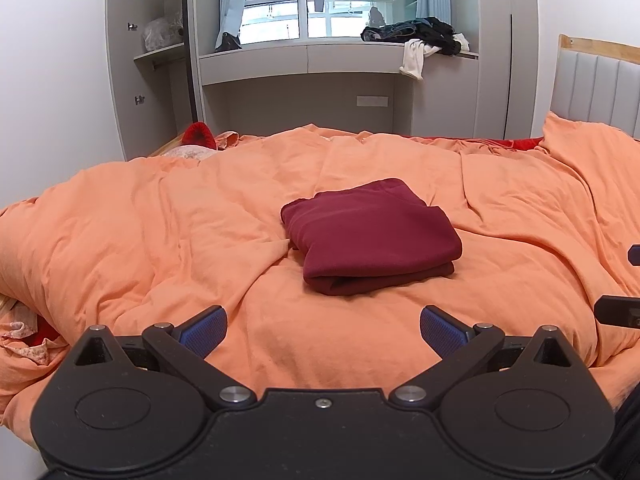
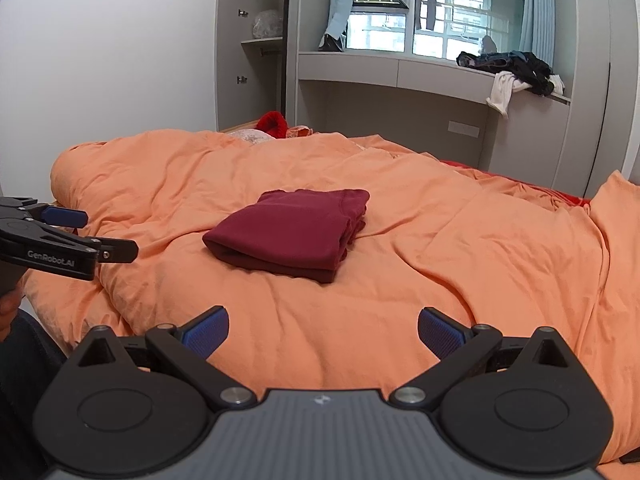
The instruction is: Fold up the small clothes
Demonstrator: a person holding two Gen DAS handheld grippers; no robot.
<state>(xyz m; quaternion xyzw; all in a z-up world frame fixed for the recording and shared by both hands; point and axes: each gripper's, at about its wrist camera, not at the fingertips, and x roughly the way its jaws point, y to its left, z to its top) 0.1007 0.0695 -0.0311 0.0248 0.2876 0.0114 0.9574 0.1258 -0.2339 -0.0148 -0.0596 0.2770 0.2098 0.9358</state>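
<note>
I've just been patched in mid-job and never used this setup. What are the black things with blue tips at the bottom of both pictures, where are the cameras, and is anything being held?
Each picture comes from a fisheye camera mounted on a hand-held gripper a person carries, looking forward along its two fingers. The left hand-held gripper and the right hand-held gripper both have their blue pads spread wide with nothing between them, so nothing is held. In the right view the left tool also appears from the side. Ahead lies a rumpled orange duvet with a dark red garment already folded into a neat stack. More clothes are piled on the window ledge.
</note>
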